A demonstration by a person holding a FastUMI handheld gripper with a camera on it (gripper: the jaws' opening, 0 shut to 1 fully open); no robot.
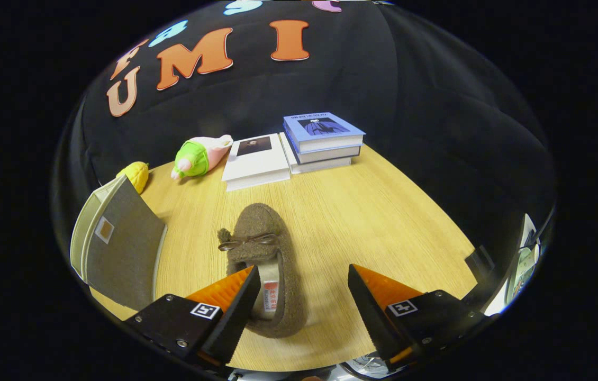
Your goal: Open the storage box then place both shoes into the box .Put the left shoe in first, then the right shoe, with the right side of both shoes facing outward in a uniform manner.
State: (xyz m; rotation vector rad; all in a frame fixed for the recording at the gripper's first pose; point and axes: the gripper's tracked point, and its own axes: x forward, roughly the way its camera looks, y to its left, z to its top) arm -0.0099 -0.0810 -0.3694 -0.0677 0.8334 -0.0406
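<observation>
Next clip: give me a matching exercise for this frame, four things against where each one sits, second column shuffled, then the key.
Things:
1. brown shoe
2. storage box
3. stack of books
4. green and pink plush toy

Places:
A. at the table's far edge, beside the white book
B. heel between the open fingers of the gripper, toe pointing away
C. far side of the table, blue cover on top
D. at the table's edge, next to the yellow plush

Pairs: 1-B, 2-D, 3-C, 4-A
</observation>
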